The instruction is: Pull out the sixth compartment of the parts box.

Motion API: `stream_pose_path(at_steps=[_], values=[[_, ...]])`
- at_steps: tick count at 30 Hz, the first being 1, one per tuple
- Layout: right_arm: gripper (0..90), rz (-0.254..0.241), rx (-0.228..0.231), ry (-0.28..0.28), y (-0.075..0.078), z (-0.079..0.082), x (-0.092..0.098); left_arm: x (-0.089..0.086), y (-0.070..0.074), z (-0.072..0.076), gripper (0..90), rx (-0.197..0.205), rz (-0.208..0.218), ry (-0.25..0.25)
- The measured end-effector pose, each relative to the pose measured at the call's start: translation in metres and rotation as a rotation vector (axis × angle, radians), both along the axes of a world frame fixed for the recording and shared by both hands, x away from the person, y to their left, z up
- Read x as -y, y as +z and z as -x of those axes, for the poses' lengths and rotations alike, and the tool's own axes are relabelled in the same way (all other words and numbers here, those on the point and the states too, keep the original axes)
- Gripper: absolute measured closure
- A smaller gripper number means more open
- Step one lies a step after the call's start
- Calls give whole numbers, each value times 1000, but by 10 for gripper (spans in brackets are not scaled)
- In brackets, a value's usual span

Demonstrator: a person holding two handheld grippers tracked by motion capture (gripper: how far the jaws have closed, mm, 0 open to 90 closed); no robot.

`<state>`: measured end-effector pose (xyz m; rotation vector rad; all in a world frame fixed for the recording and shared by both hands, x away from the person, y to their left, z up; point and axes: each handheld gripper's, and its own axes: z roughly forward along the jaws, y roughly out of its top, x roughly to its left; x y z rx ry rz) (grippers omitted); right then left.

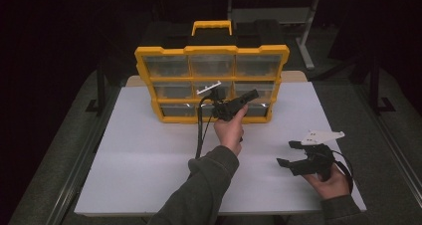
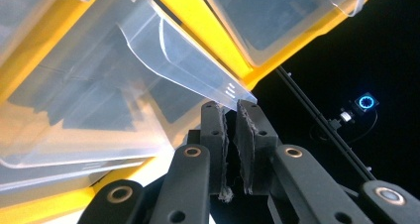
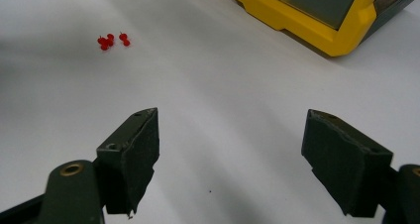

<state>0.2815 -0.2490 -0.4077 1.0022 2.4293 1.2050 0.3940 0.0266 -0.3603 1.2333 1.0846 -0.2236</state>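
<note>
The clear plastic drawer (image 2: 148,70) sits in the lower right part of the yellow organizer (image 1: 211,50), which stands upright at the 12 o'clock side of the white counter (image 1: 149,150). In my left gripper view, the drawer's thin front lip runs down to my left hand-held gripper (image 2: 232,110), whose two black jaws are closed on that lip with almost no gap between them. From the high view, my left hand-held gripper (image 1: 251,94) is pressed against the organizer's front, my sleeve reaching up from 6 o'clock.

My right hand-held gripper (image 1: 288,153) rests in my hand at about 4 o'clock on the counter, well apart from the organizer. Its jaws stand wide open with nothing between them. In my right gripper view, my right hand-held gripper (image 3: 230,154) points across bare counter; a small cluster of red pushpins (image 3: 113,40) lies at 11 o'clock, and a yellow corner of the organizer shows at 1 o'clock.
</note>
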Motion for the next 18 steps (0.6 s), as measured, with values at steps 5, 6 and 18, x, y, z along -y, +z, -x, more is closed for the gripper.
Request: stream_pose_path(at_steps=[5, 6, 18], values=[[214, 7, 4, 1, -1, 0, 0, -1, 0, 2, 816, 3, -6, -8], [214, 7, 4, 1, 0, 0, 0, -2, 0, 2, 816, 9, -14, -16], [214, 10, 4, 1, -1, 0, 0, -3, 0, 7, 816, 13, -5, -27]])
